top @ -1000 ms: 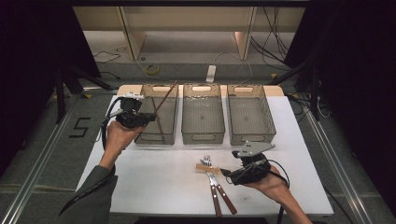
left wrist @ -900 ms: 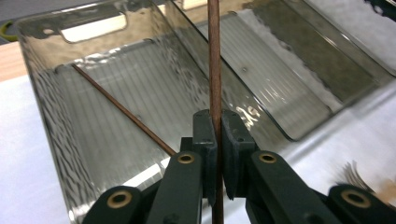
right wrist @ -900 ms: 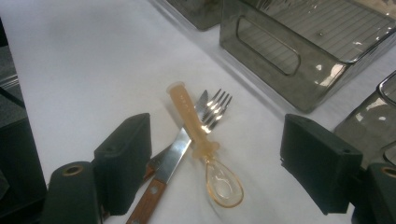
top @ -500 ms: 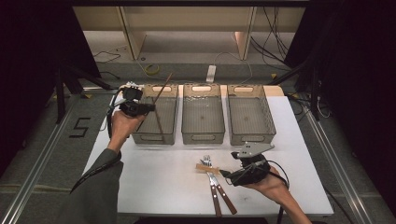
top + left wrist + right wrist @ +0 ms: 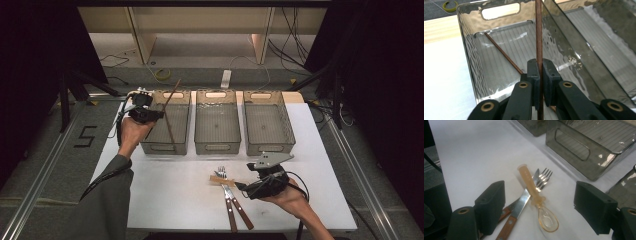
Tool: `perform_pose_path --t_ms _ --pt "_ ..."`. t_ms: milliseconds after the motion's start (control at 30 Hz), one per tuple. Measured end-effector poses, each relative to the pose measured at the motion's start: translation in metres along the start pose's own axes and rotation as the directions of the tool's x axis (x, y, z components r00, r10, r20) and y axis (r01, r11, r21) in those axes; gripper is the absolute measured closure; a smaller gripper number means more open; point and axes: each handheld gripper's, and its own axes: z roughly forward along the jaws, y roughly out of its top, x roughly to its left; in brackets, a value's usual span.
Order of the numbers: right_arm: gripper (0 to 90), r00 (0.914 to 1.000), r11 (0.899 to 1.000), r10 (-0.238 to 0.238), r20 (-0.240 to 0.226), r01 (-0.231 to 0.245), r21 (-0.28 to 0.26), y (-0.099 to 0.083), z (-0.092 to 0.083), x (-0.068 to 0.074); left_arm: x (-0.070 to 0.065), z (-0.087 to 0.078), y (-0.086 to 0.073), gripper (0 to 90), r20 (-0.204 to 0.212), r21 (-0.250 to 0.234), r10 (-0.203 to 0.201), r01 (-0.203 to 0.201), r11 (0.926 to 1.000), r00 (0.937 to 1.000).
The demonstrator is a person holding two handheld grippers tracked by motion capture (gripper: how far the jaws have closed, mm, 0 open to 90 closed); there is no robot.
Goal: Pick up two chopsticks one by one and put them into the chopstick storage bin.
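now the left gripper [image 5: 539,75] is clenching a brown chopstick [image 5: 538,32] between its pads, and the stick's long axis is running almost straight up toward twelve o'clock in the left gripper view, crossing the pads at a right angle. in the high view the same chopstick [image 5: 170,112] is leaning over the leftmost bin [image 5: 150,146], top end toward one o'clock, lower end dipping inside the walls. a second chopstick [image 5: 502,53] is already lying on that bin's floor, slanting from ten o'clock to four o'clock. so the drop looks close: the held stick needs tipping flatter before release, or it may bounce against the wall.

the right gripper [image 5: 539,207] is standing open, gripping nothing, hovering just over the fork [image 5: 543,178], the knife [image 5: 520,203] and the amber spoon [image 5: 535,195], which are lying crossed and touching at its twelve o'clock. this hand is the nearer one to the cutlery.

the white table [image 5: 165,195] is smooth; two more bins [image 5: 216,122] are sitting at three o'clock of the first, and the room around is dark.
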Motion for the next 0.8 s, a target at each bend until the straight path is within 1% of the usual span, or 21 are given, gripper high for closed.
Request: perform_pose_path --t_ms 133,200,267,367,433,467,500,533,567,633,700,733,800 --pt "25.9 1.0000 1.000 0.004 0.001 -0.004 -0.003 0.000 0.000 -0.001 0.001 0.008 0.000 84.7 -0.016 0.023 0.008 -0.008 0.9997 0.9998" --pt "25.9 1.0000 1.000 0.003 0.000 -0.003 -0.003 0.000 0.000 0.000 0.001 0.012 -0.001 84.6 -0.023 0.032 0.003 -0.002 0.9995 0.9997" --pt "25.9 1.0000 1.000 0.001 -0.003 -0.001 -0.003 0.000 0.000 0.000 0.002 0.014 -0.001 84.5 -0.026 0.040 0.008 -0.007 0.9992 0.9996" --pt "25.9 1.0000 1.000 -0.001 -0.007 0.001 -0.003 0.000 0.000 0.000 0.002 0.015 -0.001 84.0 -0.026 0.024 -0.016 0.016 0.9996 0.9995" --pt "25.9 1.0000 1.000 0.003 -0.009 -0.003 -0.002 0.000 0.001 0.000 0.002 0.017 -0.002 83.8 -0.031 0.029 -0.019 0.020 0.9994 0.9993" --pt "25.9 0.9999 1.000 0.004 -0.010 -0.004 -0.001 0.000 0.001 0.001 0.002 0.018 -0.002 82.2 -0.037 0.029 -0.023 0.024 0.9993 0.9991" --pt "25.9 0.9999 1.000 0.000 -0.011 0.000 0.000 0.000 0.001 0.001 0.001 0.018 -0.001 75.4 -0.039 0.027 -0.035 0.036 0.9990 0.9986" --pt "25.9 0.9999 1.000 -0.002 -0.014 0.002 0.001 0.000 0.001 0.001 0.001 0.018 -0.001 65.4 -0.044 0.027 -0.042 0.043 0.9987 0.9981" --pt "25.9 0.9999 1.000 -0.003 -0.015 0.003 0.001 0.000 0.001 0.001 0.001 0.018 -0.001 57.5 -0.045 0.026 -0.043 0.044 0.9987 0.9981" --pt "25.9 0.9999 1.000 -0.001 -0.016 0.001 -0.001 0.000 0.001 0.001 0.000 0.015 -0.001 48.3 -0.036 0.027 -0.056 0.057 0.9980 0.9978" --pt "25.9 0.9999 1.000 0.002 -0.014 -0.002 0.000 0.000 0.001 0.001 -0.002 0.010 -0.001 39.4 -0.014 0.027 -0.070 0.070 0.9972 0.9975" --pt "25.9 0.9999 1.000 0.003 -0.013 -0.003 -0.001 0.000 0.001 0.000 -0.004 0.006 -0.001 36.8 0.004 0.023 -0.074 0.074 0.9970 0.9973" --pt "25.9 0.9999 1.000 0.004 -0.013 -0.004 -0.001 0.000 0.001 0.000 -0.009 -0.003 -0.002 32.4 0.032 0.000 -0.076 0.076 0.9971 0.9966"
